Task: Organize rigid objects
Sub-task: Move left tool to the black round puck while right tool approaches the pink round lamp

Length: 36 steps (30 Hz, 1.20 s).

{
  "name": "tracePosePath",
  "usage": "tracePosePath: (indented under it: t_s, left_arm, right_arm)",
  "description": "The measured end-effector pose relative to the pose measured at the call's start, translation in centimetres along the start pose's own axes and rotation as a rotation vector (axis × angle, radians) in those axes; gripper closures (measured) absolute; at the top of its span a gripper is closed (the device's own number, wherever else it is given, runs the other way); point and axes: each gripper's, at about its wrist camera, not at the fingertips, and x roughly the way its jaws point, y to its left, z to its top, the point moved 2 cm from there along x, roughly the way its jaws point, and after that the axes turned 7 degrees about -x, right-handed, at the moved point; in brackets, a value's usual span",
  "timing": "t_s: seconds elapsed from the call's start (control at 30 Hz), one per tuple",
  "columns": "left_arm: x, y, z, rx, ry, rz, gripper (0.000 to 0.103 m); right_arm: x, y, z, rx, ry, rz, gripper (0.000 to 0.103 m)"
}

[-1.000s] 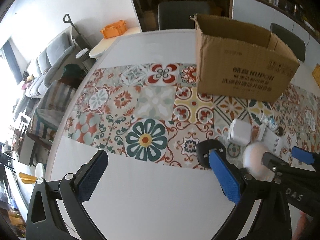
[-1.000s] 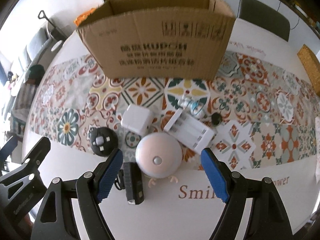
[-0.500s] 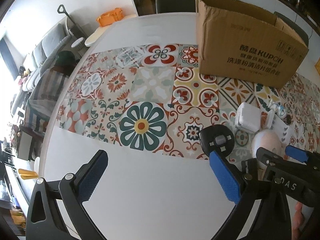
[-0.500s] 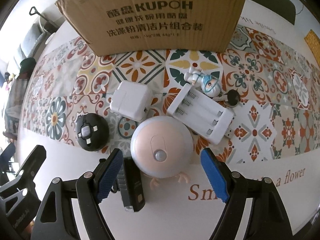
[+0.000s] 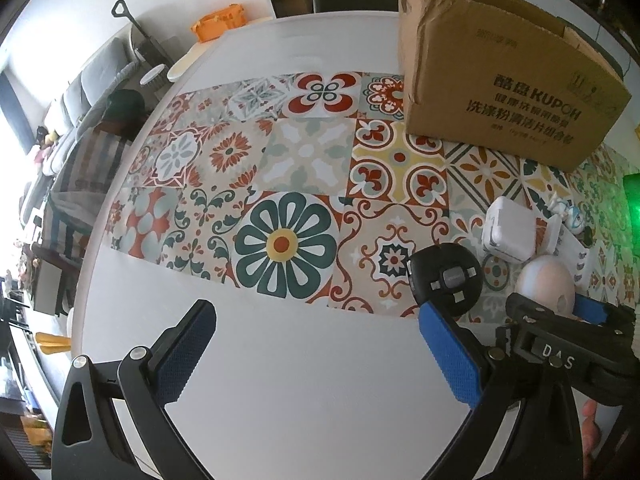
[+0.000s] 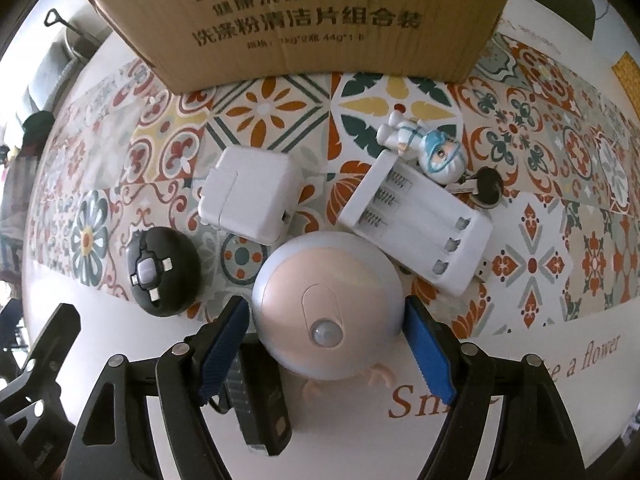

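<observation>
1. The right gripper has its blue-padded fingers spread wide on either side of the round pink-and-silver dome light. The pads stand just beside its flanks; whether they touch it cannot be told, and nothing is clamped.
2. The dome light rests on the table at the near edge of the patterned runner. A black rectangular device lies partly under the left finger, just beside the dome.
3. Around the dome light: a black round puck to its left, a white power adapter beyond it on the left, and a white battery charger beyond it on the right.
4. Past the charger lie a small blue-and-white figurine and a key. The cardboard box stands farthest from the dome.
5. The left gripper hangs over bare white table, well left of the dome light, its fingers released, wide apart and holding nothing.
</observation>
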Motion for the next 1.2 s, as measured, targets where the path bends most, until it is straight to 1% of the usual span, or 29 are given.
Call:
tracePosePath:
  t_s: [0.17,0.4,0.53,0.67,0.83,0.9,1.07,1.13,1.2]
  left_arm:
    - [0.5,-0.2,-0.2,0.007,0.018,-0.013,0.000]
    - [0.5,-0.9,-0.3,0.028,0.019,-0.035,0.000]
    - [0.5,-1.5,-0.3,0.055,0.009,-0.045,0.000]
    - [0.5,-2.6,-0.2,0.092,-0.012,-0.057,0.000]
    - [0.8,-4.3,0.0,0.119,-0.015,-0.109,0.000]
    - [1.0,-4.9,0.0,0.128,-0.015,-0.114,0.000]
    - [2.1,-6.4,-0.1,0.163,-0.003,-0.133,0.007]
    - [2.5,-6.7,-0.2,0.165,0.008,-0.141,0.013]
    - [3.1,-7.1,-0.1,0.164,0.025,-0.159,0.016]
  right_arm:
    - [0.2,0.6,0.1,-0.012,-0.007,-0.026,0.028]
    - [0.1,0.2,-0.2,-0.011,-0.010,-0.017,0.029]
    - [-0.3,-0.9,-1.0,0.007,-0.009,0.000,0.029]
    - [-1.1,-2.3,-1.6,0.031,-0.026,0.018,0.029]
    - [-2.1,-4.4,-2.2,0.066,-0.033,0.022,0.029]
    - [-2.5,-5.6,-2.4,0.078,-0.031,0.023,0.029]
    - [-2.7,-7.2,-2.8,0.100,-0.028,0.015,0.029]
    - [-2.7,-7.6,-2.9,0.102,-0.025,0.017,0.029]
    - [-2.4,-7.4,-2.7,0.102,-0.028,0.015,0.029]
